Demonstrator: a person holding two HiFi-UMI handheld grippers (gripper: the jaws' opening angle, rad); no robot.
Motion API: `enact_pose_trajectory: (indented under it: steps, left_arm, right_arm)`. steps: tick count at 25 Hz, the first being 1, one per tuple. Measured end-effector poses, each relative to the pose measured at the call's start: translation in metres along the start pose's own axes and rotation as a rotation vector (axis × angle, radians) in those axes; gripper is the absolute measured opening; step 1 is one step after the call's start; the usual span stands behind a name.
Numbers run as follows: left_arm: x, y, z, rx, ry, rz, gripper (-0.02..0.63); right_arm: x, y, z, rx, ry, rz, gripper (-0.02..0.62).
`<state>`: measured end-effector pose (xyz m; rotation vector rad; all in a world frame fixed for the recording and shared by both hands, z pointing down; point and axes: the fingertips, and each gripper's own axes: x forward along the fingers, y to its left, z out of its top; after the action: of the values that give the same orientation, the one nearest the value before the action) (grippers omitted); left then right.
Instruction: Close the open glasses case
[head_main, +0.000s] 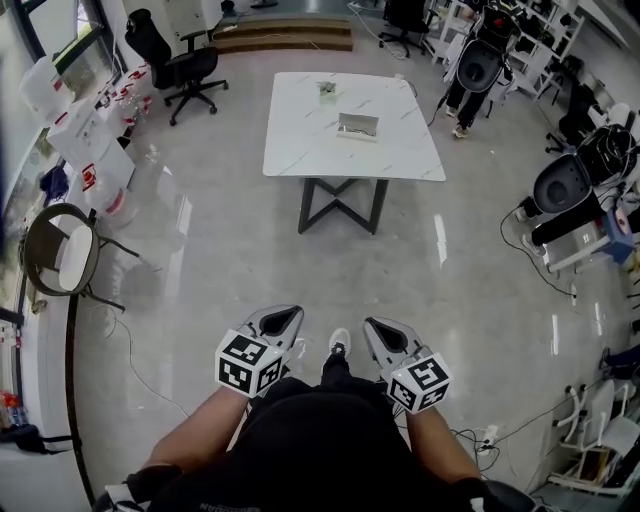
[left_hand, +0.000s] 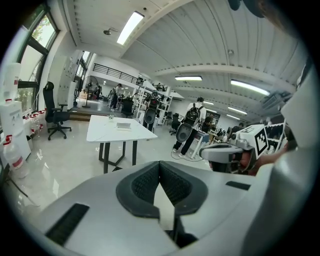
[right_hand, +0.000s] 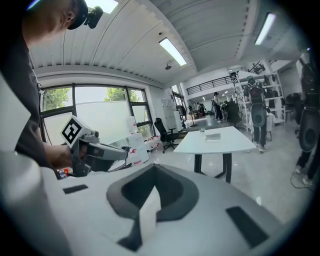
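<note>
The open glasses case (head_main: 358, 125) lies far ahead of me on a white table (head_main: 300, 140); it is a flat silvery shape, small in the left gripper view (left_hand: 123, 125) and the right gripper view (right_hand: 213, 136). Both grippers are held close to my body, well short of the table. The left gripper (head_main: 283, 318) (left_hand: 160, 165) is shut with nothing in it. The right gripper (head_main: 385, 328) (right_hand: 155, 170) is likewise shut and empty. Each one shows from the side in the other's view: the right gripper (left_hand: 225, 152) and the left gripper (right_hand: 100, 150).
A small glass item (head_main: 327, 90) stands behind the case. A black office chair (head_main: 185, 65) is at the back left, a round-backed chair (head_main: 60, 250) at the left wall. A person (head_main: 475, 65) stands beyond the table's right end. Cables (head_main: 140, 370) trail on the glossy floor.
</note>
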<state>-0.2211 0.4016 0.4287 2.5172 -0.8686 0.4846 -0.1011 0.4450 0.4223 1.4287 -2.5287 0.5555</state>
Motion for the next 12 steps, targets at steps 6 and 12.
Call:
enact_pose_trajectory:
  steps: [6, 12]
  left_arm:
    - [0.050, 0.013, 0.058, 0.019, -0.035, 0.001, 0.003]
    - [0.097, 0.016, 0.091, 0.031, -0.021, 0.010, 0.003]
  right_arm:
    - [0.031, -0.054, 0.044, -0.048, -0.034, 0.004, 0.002]
    - [0.042, -0.102, 0.067, -0.060, -0.044, 0.016, 0.002]
